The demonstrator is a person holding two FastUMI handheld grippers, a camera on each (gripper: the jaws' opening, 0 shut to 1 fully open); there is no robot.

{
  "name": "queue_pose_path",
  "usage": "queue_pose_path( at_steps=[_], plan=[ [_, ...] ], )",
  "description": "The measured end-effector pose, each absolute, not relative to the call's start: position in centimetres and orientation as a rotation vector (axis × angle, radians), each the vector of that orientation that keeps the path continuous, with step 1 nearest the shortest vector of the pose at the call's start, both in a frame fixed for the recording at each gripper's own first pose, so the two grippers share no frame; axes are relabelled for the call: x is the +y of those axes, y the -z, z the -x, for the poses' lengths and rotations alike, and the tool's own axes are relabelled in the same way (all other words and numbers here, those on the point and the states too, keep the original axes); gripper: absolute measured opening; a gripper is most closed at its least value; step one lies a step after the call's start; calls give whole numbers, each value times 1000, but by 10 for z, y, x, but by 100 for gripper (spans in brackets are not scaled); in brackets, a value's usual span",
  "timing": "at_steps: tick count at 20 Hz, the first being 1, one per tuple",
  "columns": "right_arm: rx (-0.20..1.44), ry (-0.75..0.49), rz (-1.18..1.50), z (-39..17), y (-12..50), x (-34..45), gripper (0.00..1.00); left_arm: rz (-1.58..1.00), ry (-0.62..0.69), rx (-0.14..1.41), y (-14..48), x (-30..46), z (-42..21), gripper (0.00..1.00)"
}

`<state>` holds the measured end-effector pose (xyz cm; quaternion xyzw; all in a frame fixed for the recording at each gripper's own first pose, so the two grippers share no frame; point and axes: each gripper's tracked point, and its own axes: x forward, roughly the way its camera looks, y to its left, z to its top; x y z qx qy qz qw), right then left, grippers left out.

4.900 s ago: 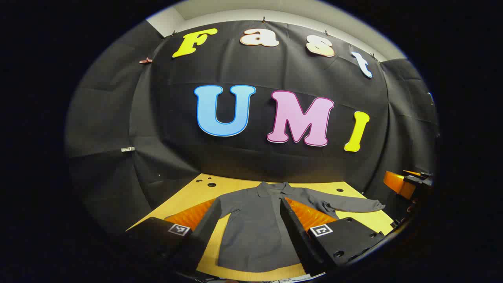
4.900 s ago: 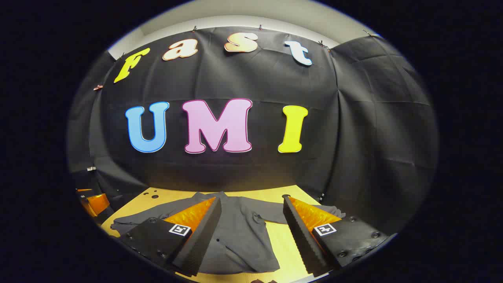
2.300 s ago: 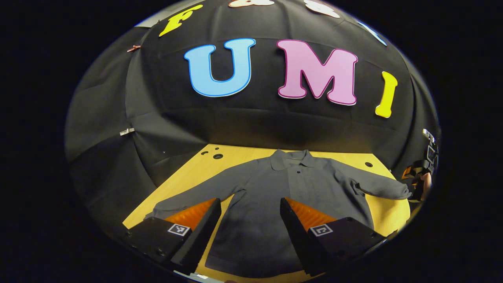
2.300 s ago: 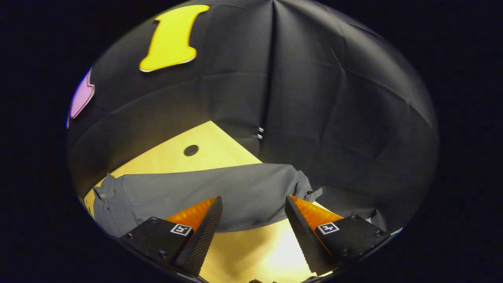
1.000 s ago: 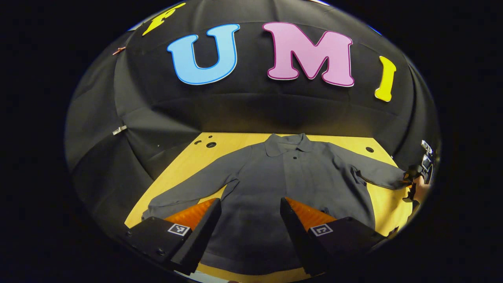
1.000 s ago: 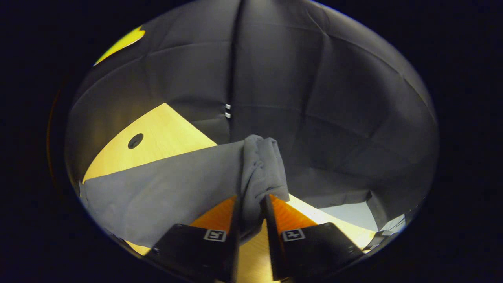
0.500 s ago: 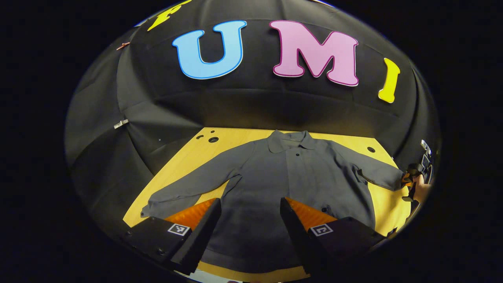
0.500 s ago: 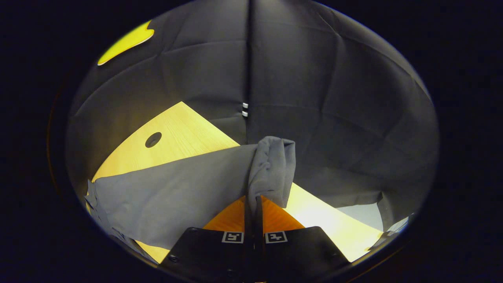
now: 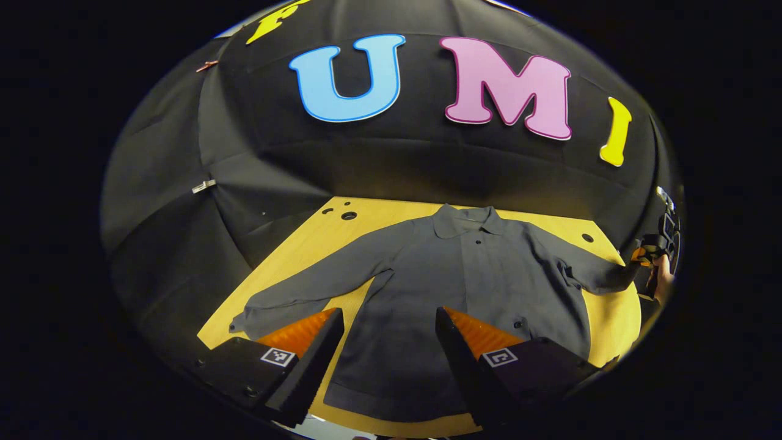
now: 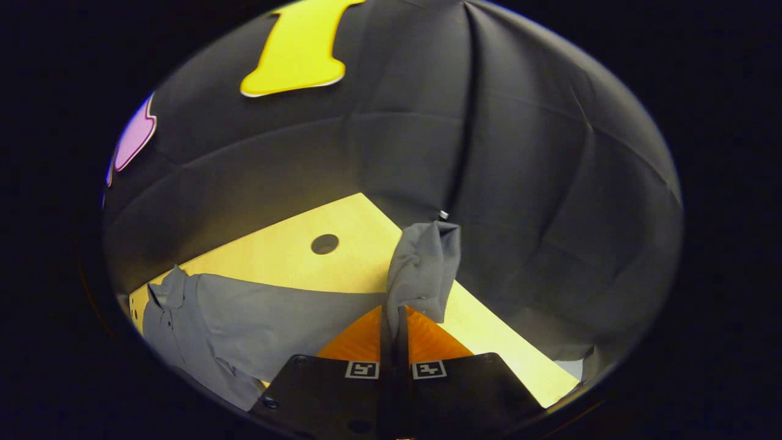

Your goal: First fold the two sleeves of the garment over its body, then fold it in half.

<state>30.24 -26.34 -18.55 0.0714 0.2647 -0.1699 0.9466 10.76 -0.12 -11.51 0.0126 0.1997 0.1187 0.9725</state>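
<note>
**One sleeve pinched, one lying flat**

Two sleeves frame a grey shirt (image 9: 452, 293) spread face up on the yellow worktop (image 9: 305, 244), collar toward the far edge. At the worktop's right edge, the right gripper (image 10: 394, 330) has its fingers pressed together on the right sleeve's cuff (image 10: 421, 269) (bunched and lifted off the wood). Over the hem at the near edge, the left gripper (image 9: 385, 342) hovers with fingers apart, holding nothing. Near the left edge, the left sleeve (image 9: 305, 293) lies flat.
</note>
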Motion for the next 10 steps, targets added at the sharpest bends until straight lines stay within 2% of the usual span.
queue_pose_path(
  at_steps=[3,4,5,10],
  plan=[
    [494,251,-119,-304,154,-223,5,-19,-258,405,117,9,-102,95],
    [491,215,-108,-311,148,-211,0,-19,-265,404,118,13,-100,95],
    [488,177,-100,-312,141,-199,5,-22,-270,399,117,18,-100,95],
    [454,6,-55,-327,119,-98,5,-73,-320,352,103,50,-98,95]
  ],
)
